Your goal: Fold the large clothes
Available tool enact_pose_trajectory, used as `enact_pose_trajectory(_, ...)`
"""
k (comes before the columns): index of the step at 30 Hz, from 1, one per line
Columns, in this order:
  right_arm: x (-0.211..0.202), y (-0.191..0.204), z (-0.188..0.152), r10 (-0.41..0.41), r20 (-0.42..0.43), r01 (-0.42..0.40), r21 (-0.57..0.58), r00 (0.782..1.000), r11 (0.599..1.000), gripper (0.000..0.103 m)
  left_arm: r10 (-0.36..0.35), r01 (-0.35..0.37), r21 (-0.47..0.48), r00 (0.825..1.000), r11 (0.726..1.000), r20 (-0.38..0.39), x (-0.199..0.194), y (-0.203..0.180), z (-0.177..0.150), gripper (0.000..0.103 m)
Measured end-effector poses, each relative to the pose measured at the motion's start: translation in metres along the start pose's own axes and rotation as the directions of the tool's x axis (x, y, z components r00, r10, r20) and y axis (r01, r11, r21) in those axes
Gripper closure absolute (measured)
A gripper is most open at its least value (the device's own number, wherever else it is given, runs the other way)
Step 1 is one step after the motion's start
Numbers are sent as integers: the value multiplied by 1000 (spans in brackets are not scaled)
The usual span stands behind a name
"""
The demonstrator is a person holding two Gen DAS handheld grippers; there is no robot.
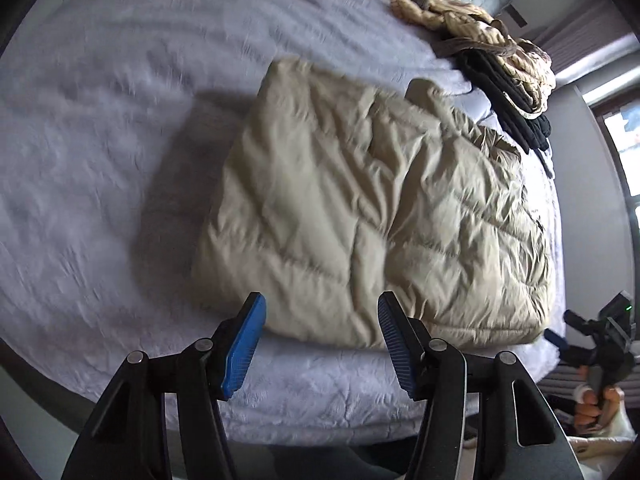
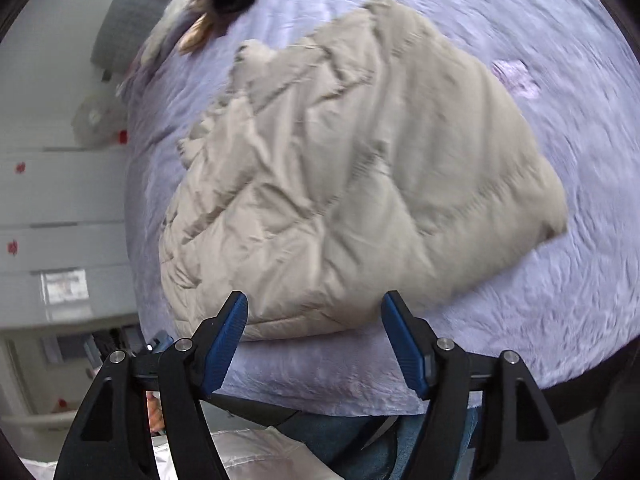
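Jacket (image 1: 372, 216) lengthwise along bed edge (image 1: 320, 392)

Beige quilted puffer jacket (image 1: 372, 208) — folded into a rumpled rectangle — flat near the bed's edge.

Beige quilted jacket (image 1: 372, 208), stitched in diamond-like panels, lies on a pale lavender bedspread (image 1: 100, 168) with a crinkled texture. Far right, a black garment (image 1: 508, 96) sits beside a tan-and-cream patterned one (image 1: 472, 24). Bright blue ribbed pads (image 1: 244, 348) on black gripper arms. From the right wrist: white drawers (image 2: 60, 200) dotted with red marks.
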State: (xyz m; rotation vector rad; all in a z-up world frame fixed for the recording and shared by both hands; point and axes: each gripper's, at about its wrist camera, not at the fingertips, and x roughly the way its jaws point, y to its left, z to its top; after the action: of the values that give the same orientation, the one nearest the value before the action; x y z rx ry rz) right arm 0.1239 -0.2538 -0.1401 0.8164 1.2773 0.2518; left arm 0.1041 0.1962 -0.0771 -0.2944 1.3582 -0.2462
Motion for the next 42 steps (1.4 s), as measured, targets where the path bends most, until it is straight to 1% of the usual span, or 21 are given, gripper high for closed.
enact_pose_trajectory(3,-4,32,10,-19,-2,19,-98,1000,995,29,25,-26,43,999,999,30,0,-21,11,44)
enact_pose_trajectory(4,0,43,12,-28,-7,27,-126,1000,992,24,34,-36,49,999,998,37,4,-31,16,38)
enact_pose_trajectory(5,7,51,14,-39,-12,37,-147,999,988,22,35,-37,55,999,998,40,7,-37,19,31)
enact_pose_trajectory(6,14,59,13,-59,-14,56,-163,998,985,20,31,-33,60,999,998,42,9,-42,22,31)
enact_pose_trajectory(7,17,67,19,-75,-13,72,-170,997,983,20,27,-29,64,999,997,39,12,-47,24,31)
enact_pose_trajectory(8,26,72,19,-111,-16,107,-176,994,979,19,25,-28,70,999,997,34,16,-52,26,31)
enact_pose_trajectory(10,33,78,16,-139,-22,133,-174,990,976,19,36,-38,90,999,995,27,22,-60,29,31)
enact_pose_trajectory(11,41,83,16,-148,-27,142,-169,989,975,18,43,-46,102,999,994,25,24,-63,30,19)
enact_pose_trajectory(13,52,92,14,-165,-31,157,-171,986,973,16,54,-58,122,998,991,33,24,-66,30,0)
enact_pose_trajectory(14,54,95,11,-183,-21,177,-180,983,968,16,58,-64,132,997,989,44,23,-67,31,1)
enact_pose_trajectory(18,63,106,8,-237,44,241,-207,970,948,15,71,-75,152,997,986,29,26,-62,34,1)
enact_pose_trajectory(21,64,112,5,-276,105,293,-214,955,932,15,86,-88,152,996,985,16,30,-56,36,1)
enact_pose_trajectory(23,68,117,3,-301,129,323,-216,945,921,15,92,-92,156,996,983,12,33,-53,37,1)
enact_pose_trajectory(24,69,118,2,-312,133,335,-219,941,917,15,95,-95,160,995,983,8,34,-50,38,1)
enact_pose_trajectory(27,75,122,-1,-321,122,342,-221,939,914,15,107,-107,171,994,979,14,36,-42,42,1)
enact_pose_trajectory(30,83,126,-2,-349,112,366,-222,931,904,15,121,-122,161,992,979,20,36,-28,49,1)
enact_pose_trajectory(35,93,133,-1,-369,91,380,-234,925,895,15,123,-124,143,992,982,15,37,9,69,1)
enact_pose_trajectory(37,97,137,-1,-379,86,388,-247,921,888,15,123,-122,121,992,985,4,41,27,77,1)
enact_pose_trajectory(38,98,140,-1,-385,89,395,-254,919,883,15,105,-104,104,994,989,-10,44,36,81,1)
enact_pose_trajectory(40,101,144,2,-390,92,400,-259,916,879,15,39,-37,66,998,997,-44,50,51,86,1)
enact_pose_trajectory(42,105,149,6,-377,98,390,-248,921,887,16,-39,40,18,997,999,-73,59,65,91,1)
